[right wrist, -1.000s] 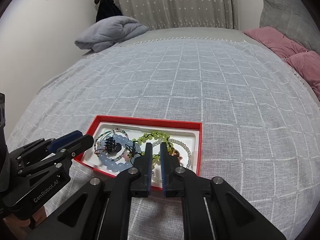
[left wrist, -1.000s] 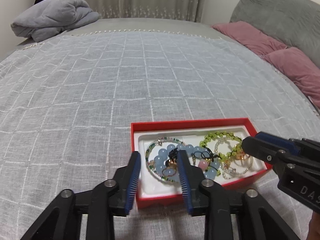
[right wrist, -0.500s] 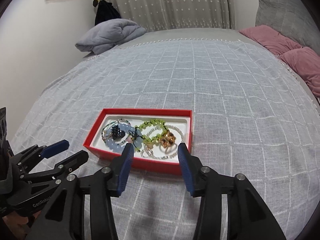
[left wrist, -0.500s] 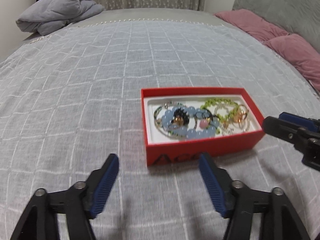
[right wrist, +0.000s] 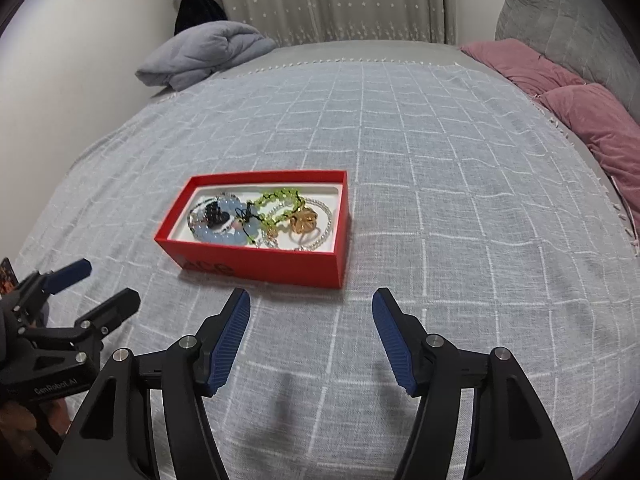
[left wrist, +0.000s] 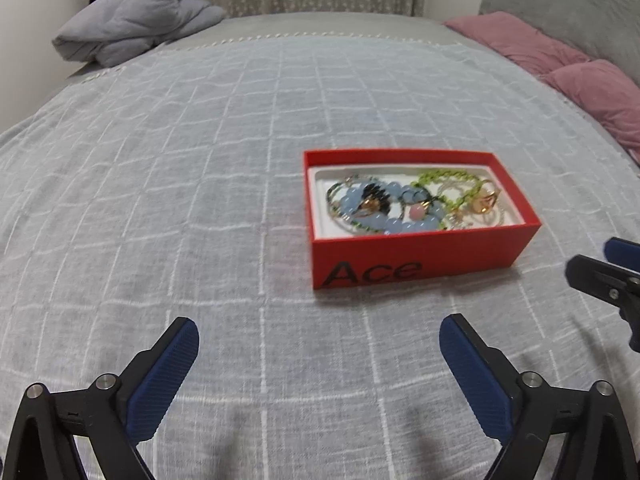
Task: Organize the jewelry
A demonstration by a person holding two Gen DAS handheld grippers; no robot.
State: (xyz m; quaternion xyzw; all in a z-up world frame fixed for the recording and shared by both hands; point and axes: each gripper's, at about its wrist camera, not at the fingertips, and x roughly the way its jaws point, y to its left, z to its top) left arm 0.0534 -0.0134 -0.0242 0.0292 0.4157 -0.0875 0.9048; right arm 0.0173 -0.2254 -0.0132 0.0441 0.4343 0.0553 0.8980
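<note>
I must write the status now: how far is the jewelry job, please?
Done: the bracelets and gold ring all lie in the red box; none shows on the bedspread. In hand: nothing; the left hand-held gripper and right hand-held gripper are opening, empty. Left: the pieces look tangled; the box has no lid.

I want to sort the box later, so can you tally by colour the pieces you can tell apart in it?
Pieces in the red box, as far as the tangle allows:
Light blue bead bracelet: 1
Green bead bracelet: 1
Clear or white bead strand: 1
Gold-coloured piece: 1
Black piece: 1
Total: 5 distinguishable; thinner wire pieces may be hidden.
</note>
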